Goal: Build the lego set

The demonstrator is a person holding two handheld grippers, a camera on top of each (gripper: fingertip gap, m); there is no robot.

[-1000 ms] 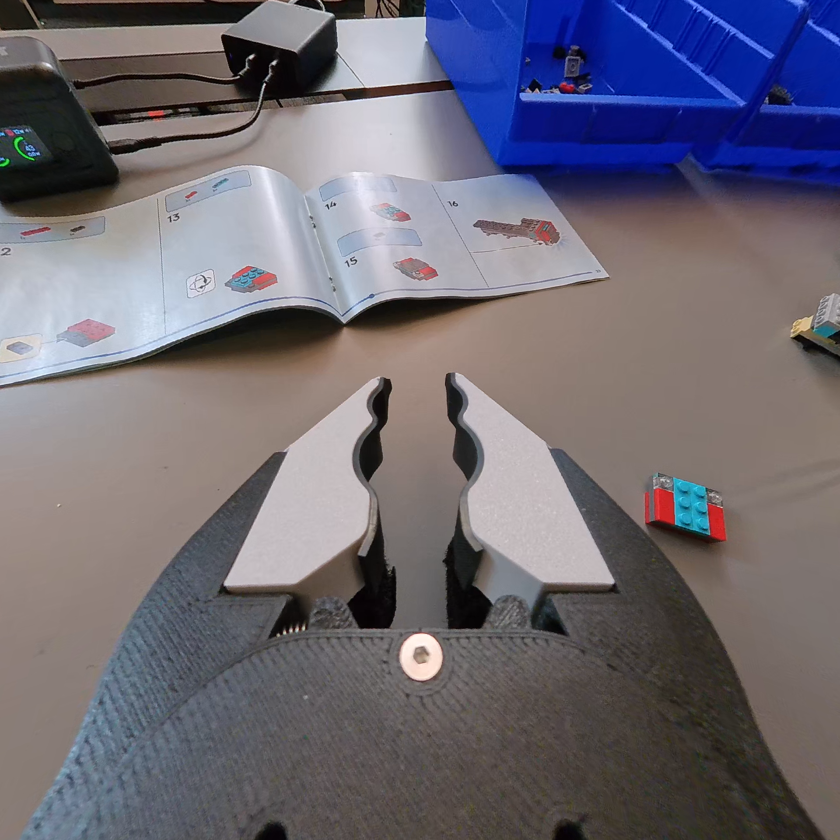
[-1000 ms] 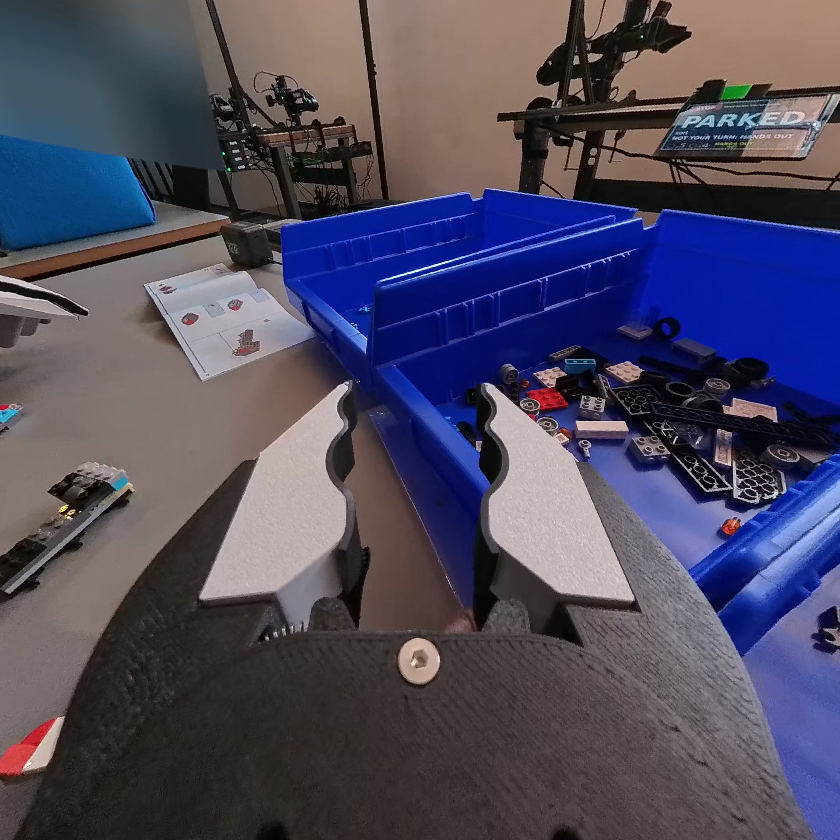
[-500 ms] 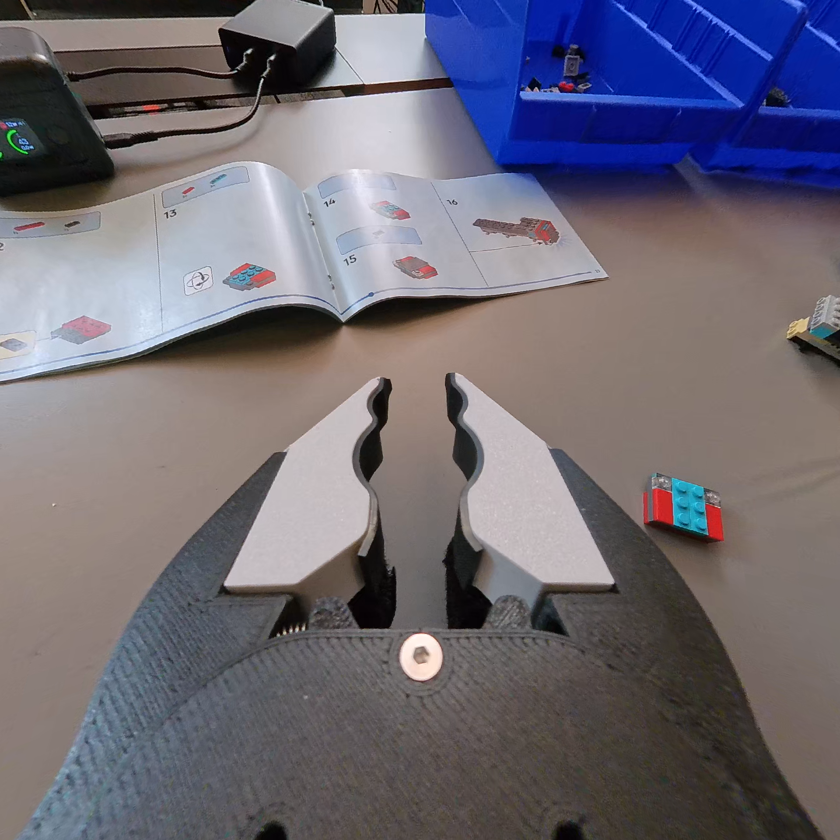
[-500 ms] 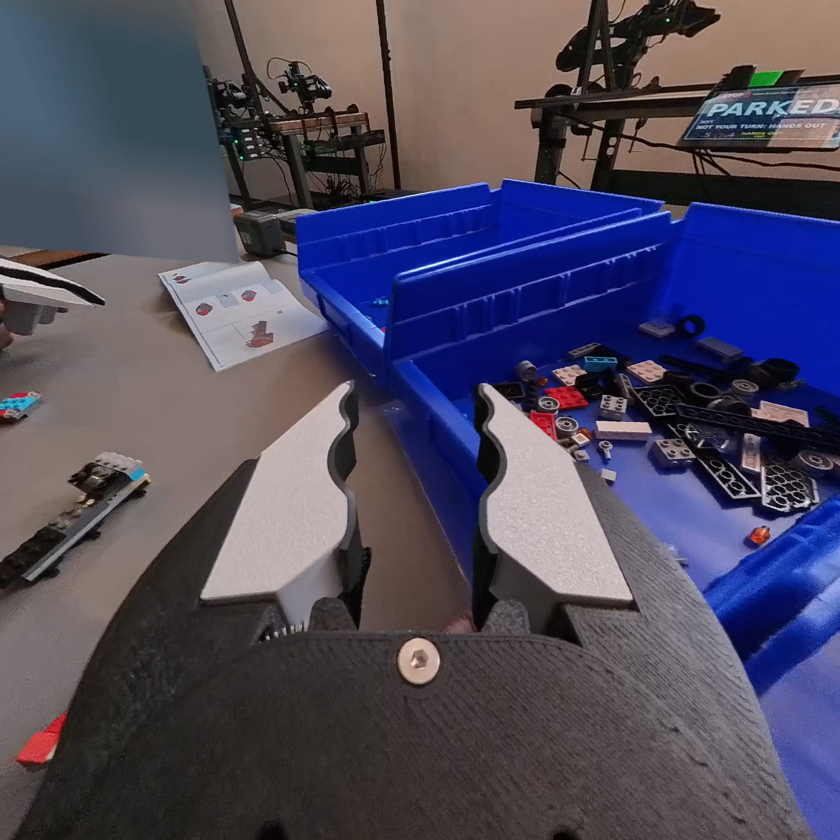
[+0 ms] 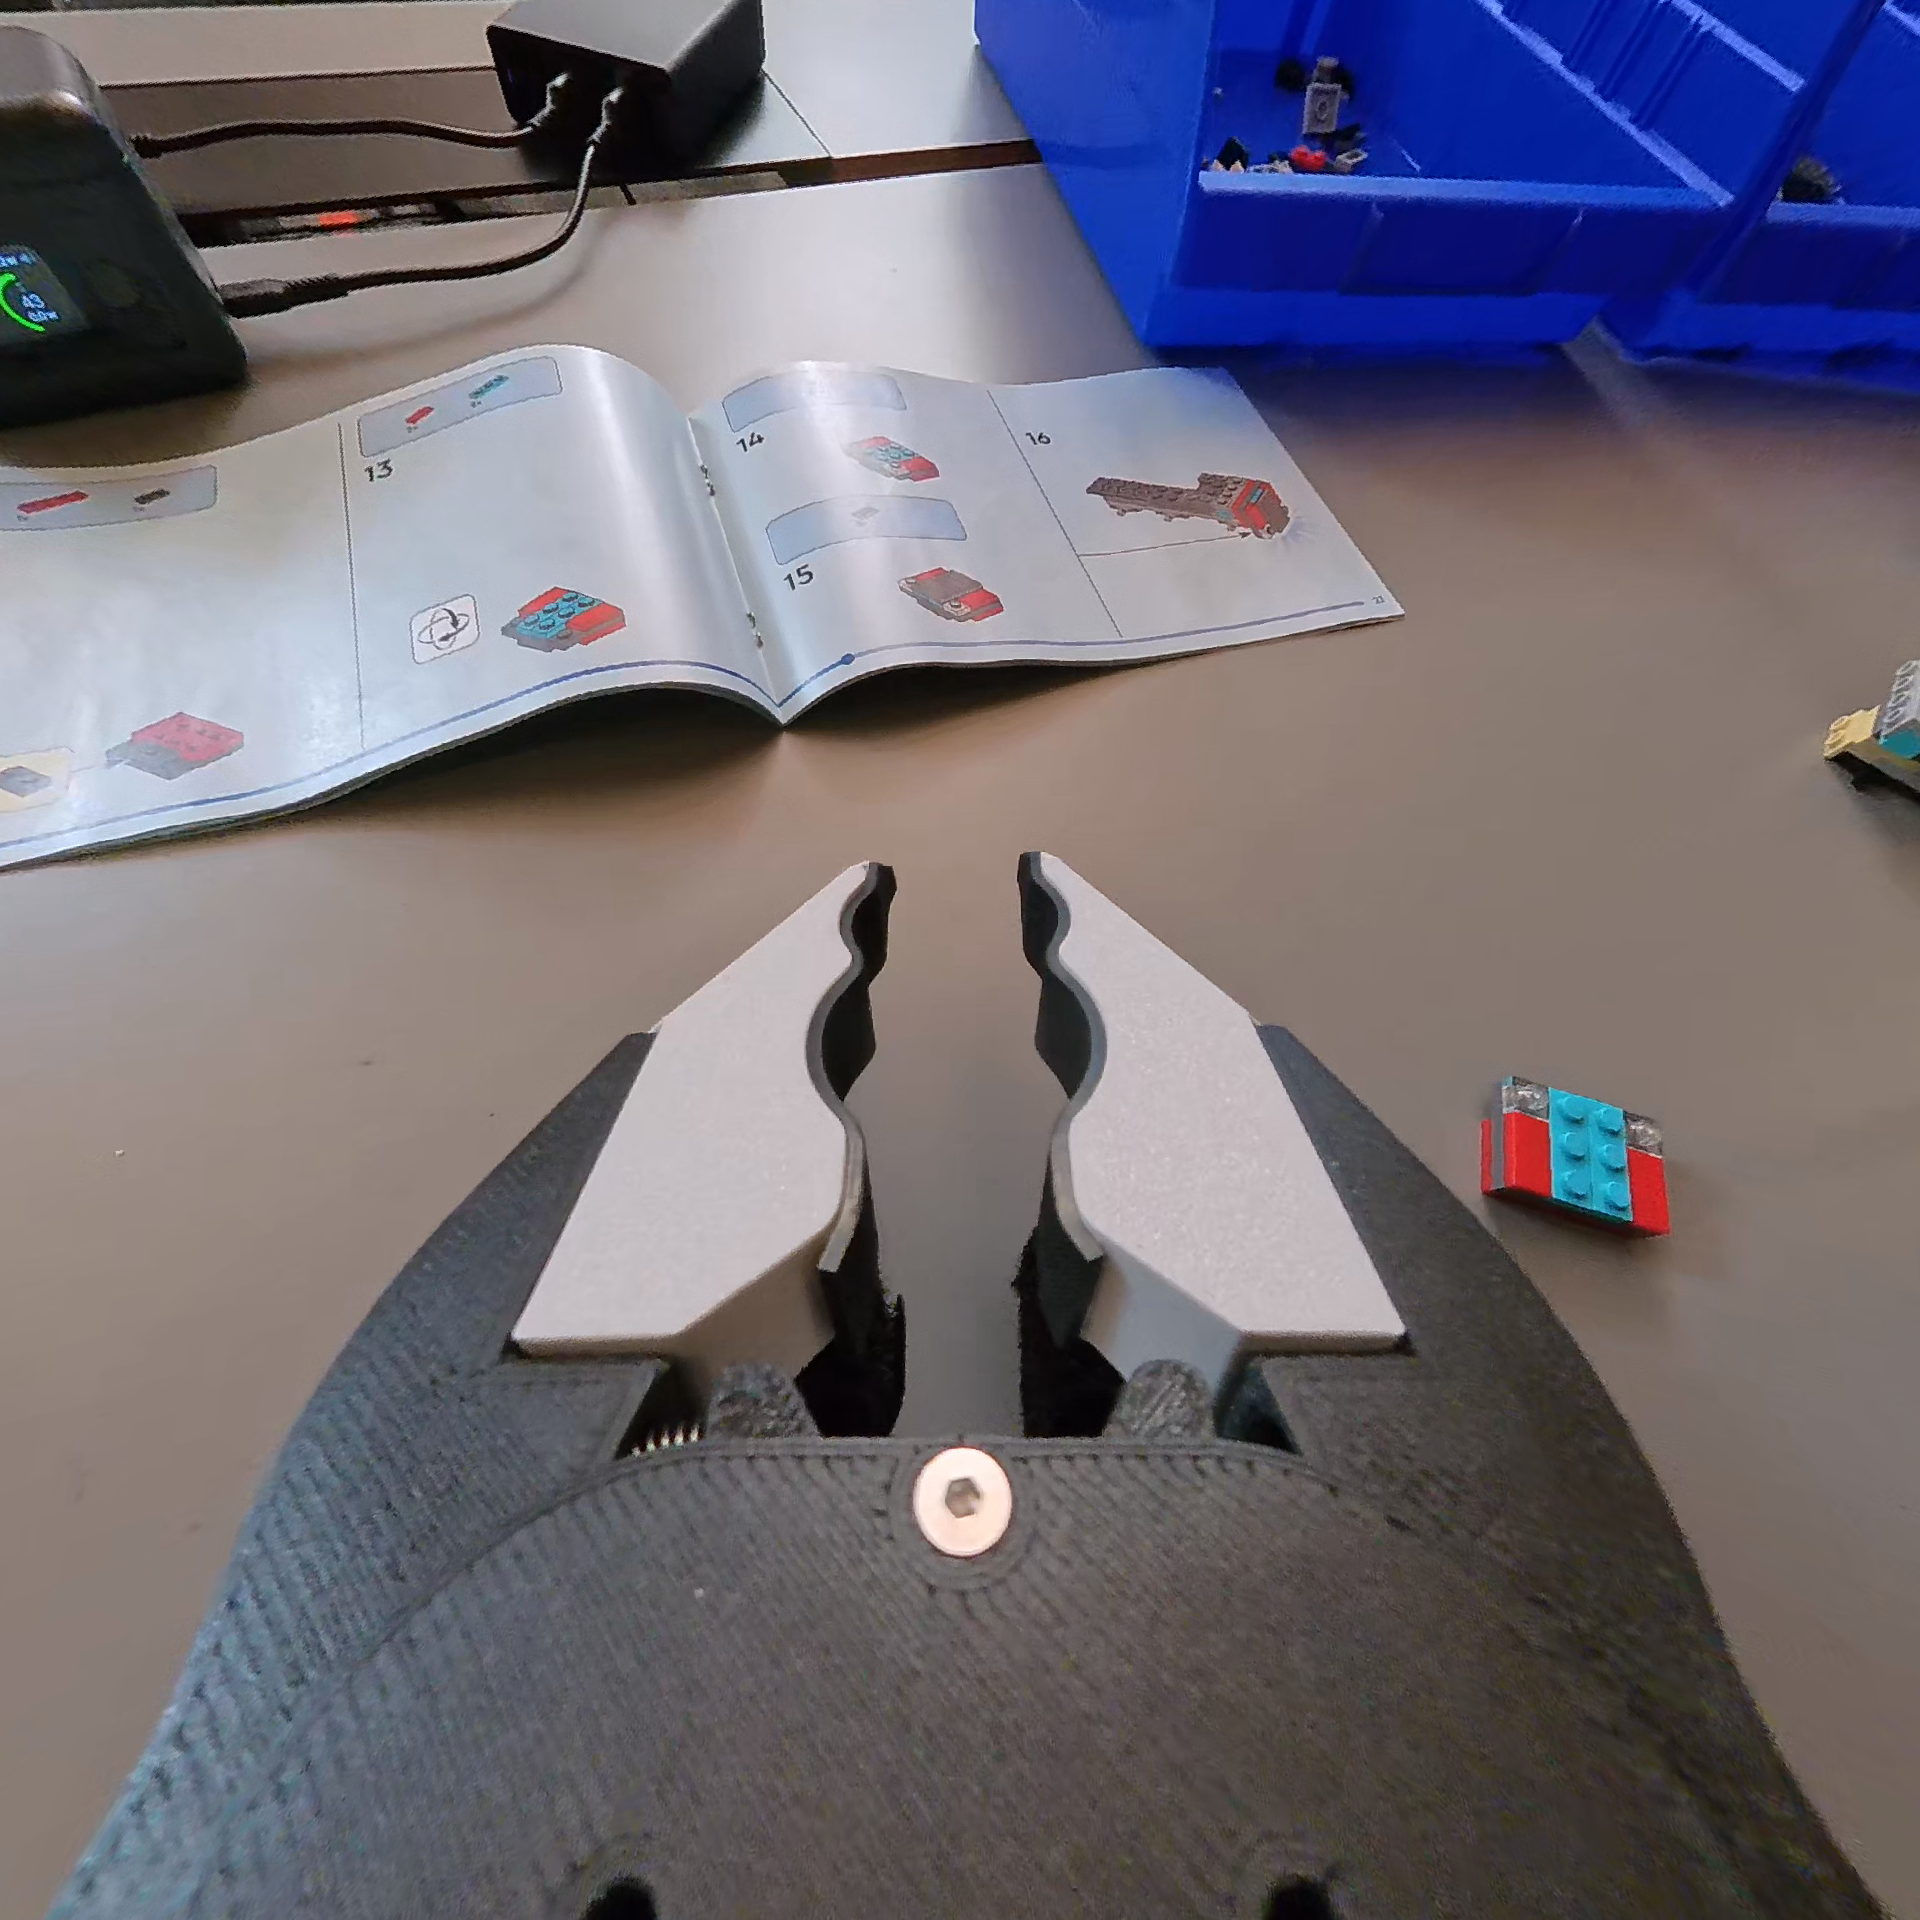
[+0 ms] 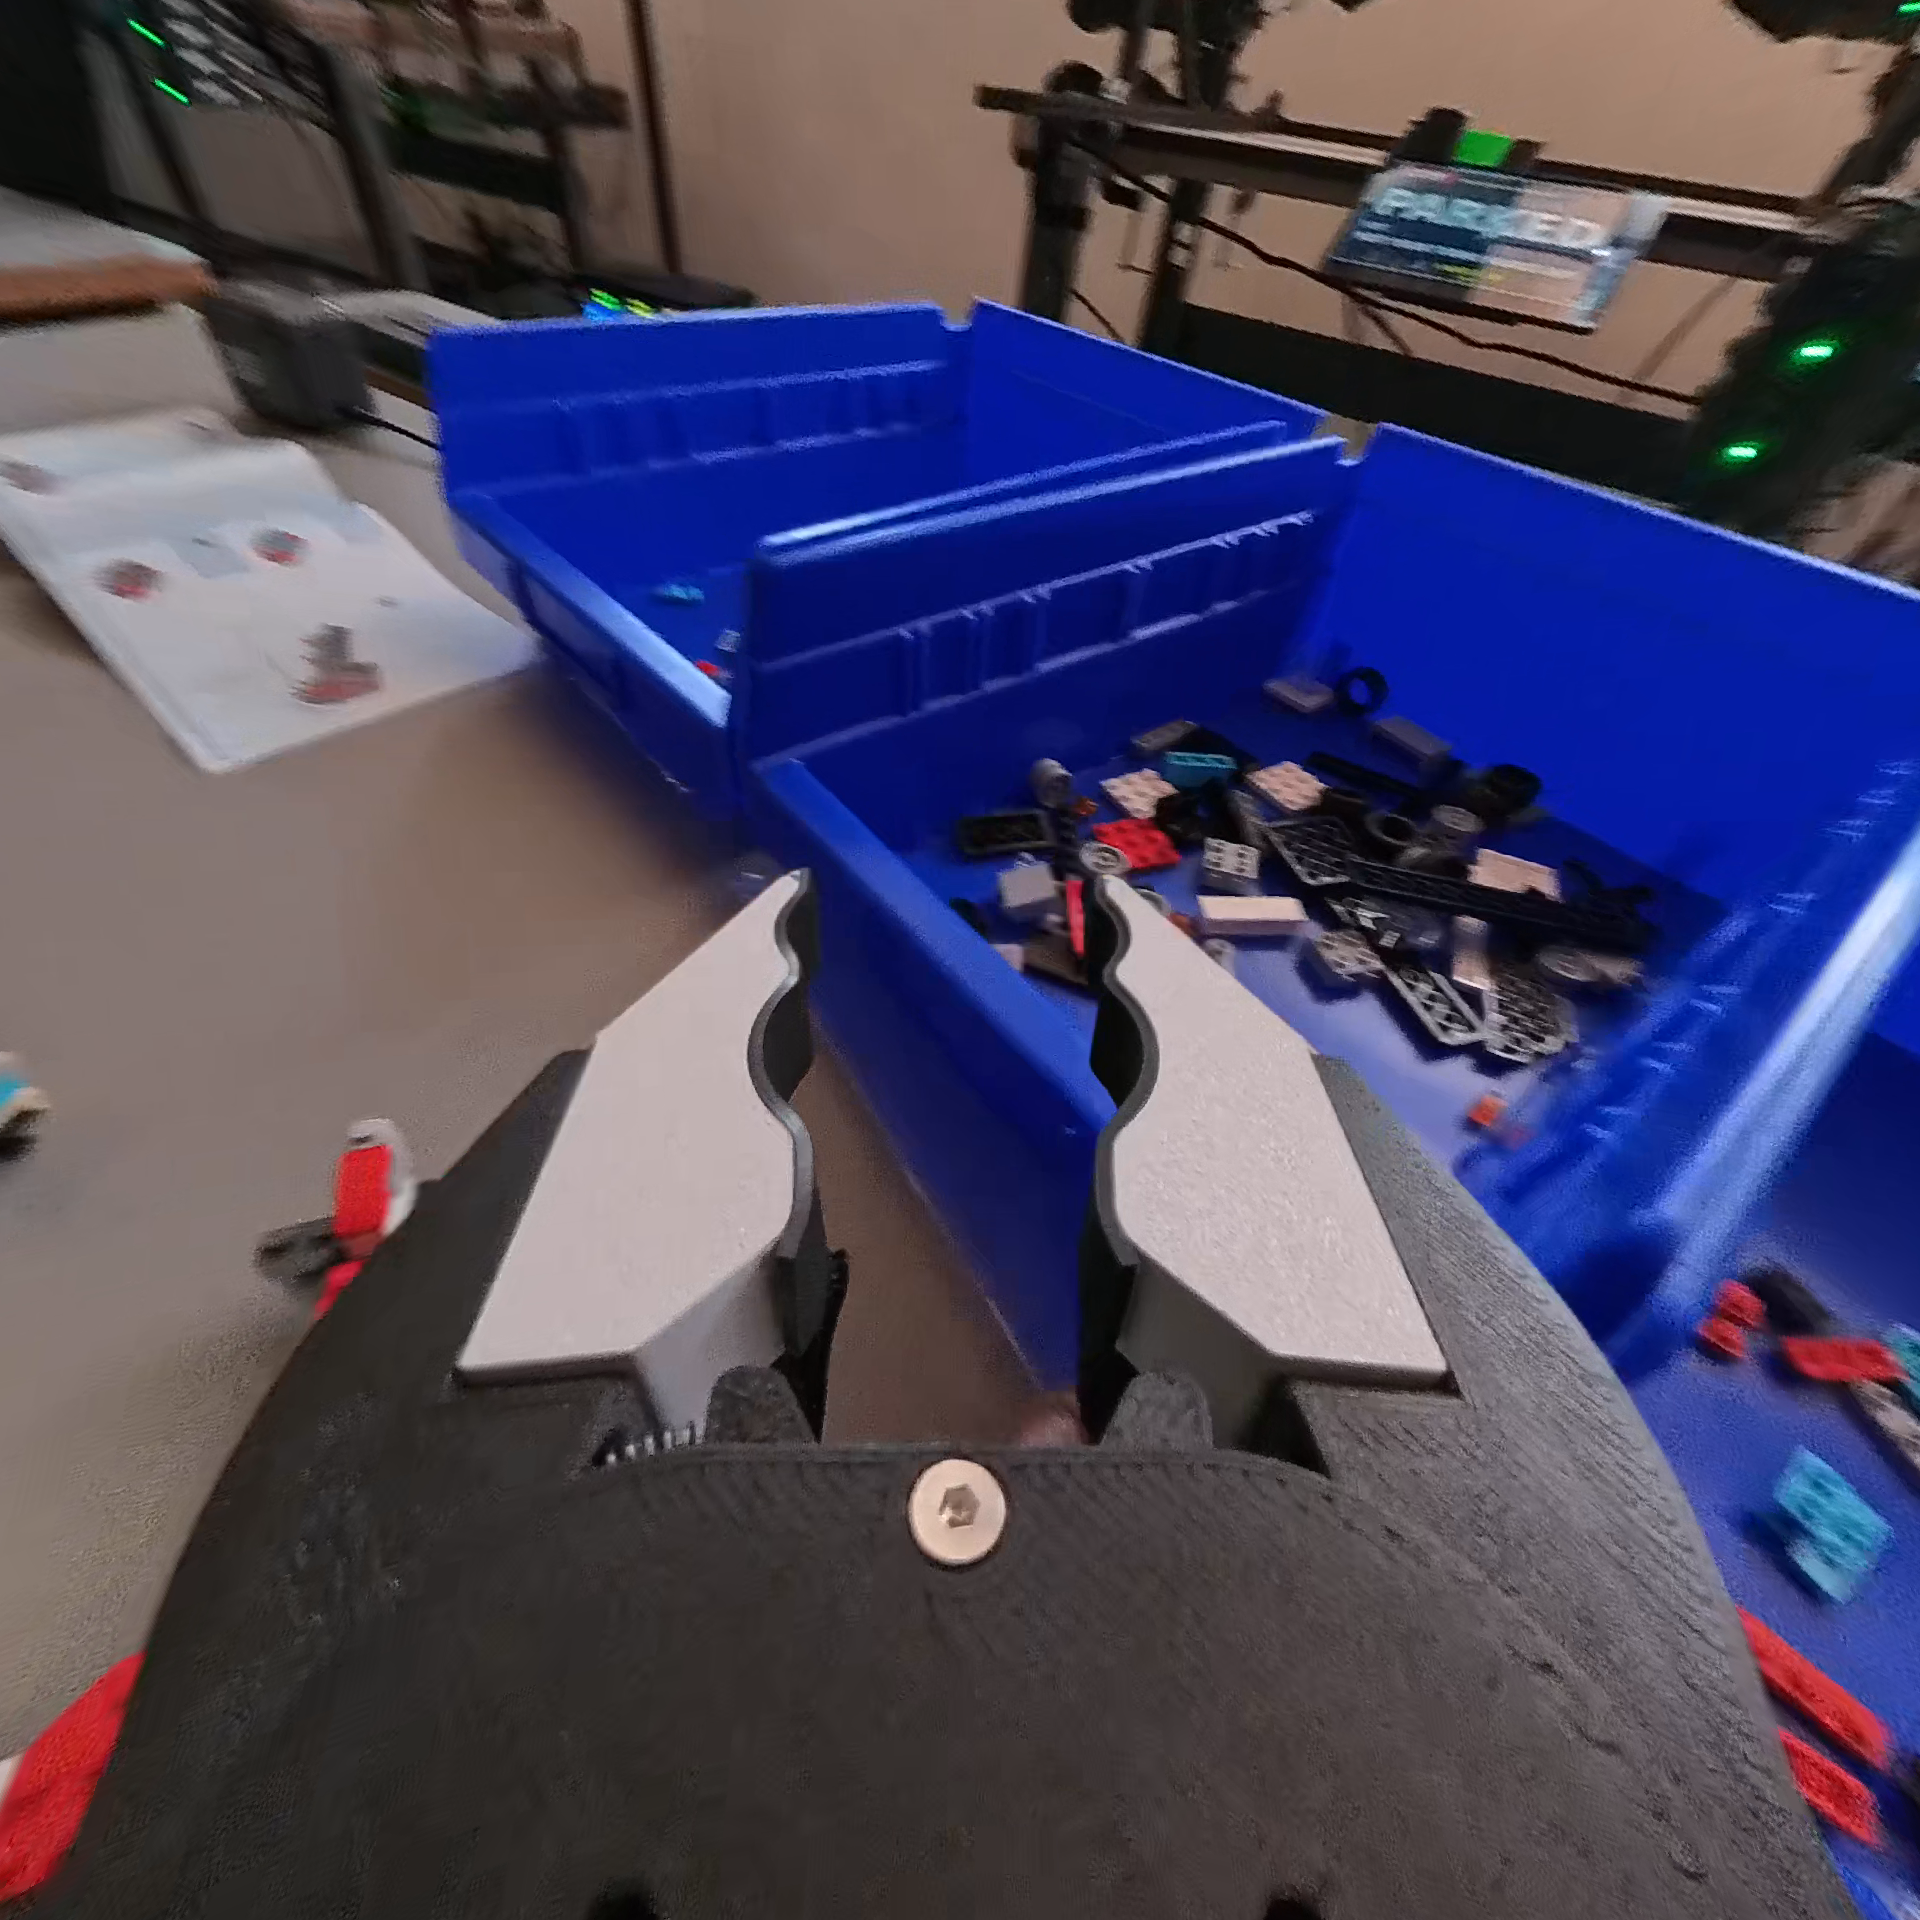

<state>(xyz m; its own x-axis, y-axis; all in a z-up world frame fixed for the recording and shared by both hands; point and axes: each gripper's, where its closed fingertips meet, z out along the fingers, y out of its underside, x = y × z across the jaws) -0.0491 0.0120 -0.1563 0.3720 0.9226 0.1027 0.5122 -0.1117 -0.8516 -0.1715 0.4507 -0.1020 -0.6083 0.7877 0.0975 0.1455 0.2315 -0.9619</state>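
Two grippers, both empty. Left gripper (image 5: pixel 956 873): jaws parted, poised above bare grey-brown table (image 5: pixel 312 1091). Right gripper (image 6: pixel 951 894): jaws spread wider, straddling the front wall of the nearer blue bin (image 6: pixel 935 997).

Nearer blue bin: loose lego pieces (image 6: pixel 1382 873), black, grey, white, red, teal. Farther blue bin (image 6: pixel 790 416): only a few pieces show.

Red-and-teal lego block (image 5: pixel 1577 1155): flat on table, just right of left gripper. Partial build (image 5: pixel 1881 732): near the right edge of the left view.

Open instruction booklet (image 5: pixel 665 540): beyond left gripper, printed with numbered steps. Black power adapter (image 5: pixel 623 52) with cables, and dark device with lit display (image 5: pixel 73 249), behind booklet.

Room: beige wall, dark equipment stands, hanging screen (image 6: pixel 1496 244); right view blurred.
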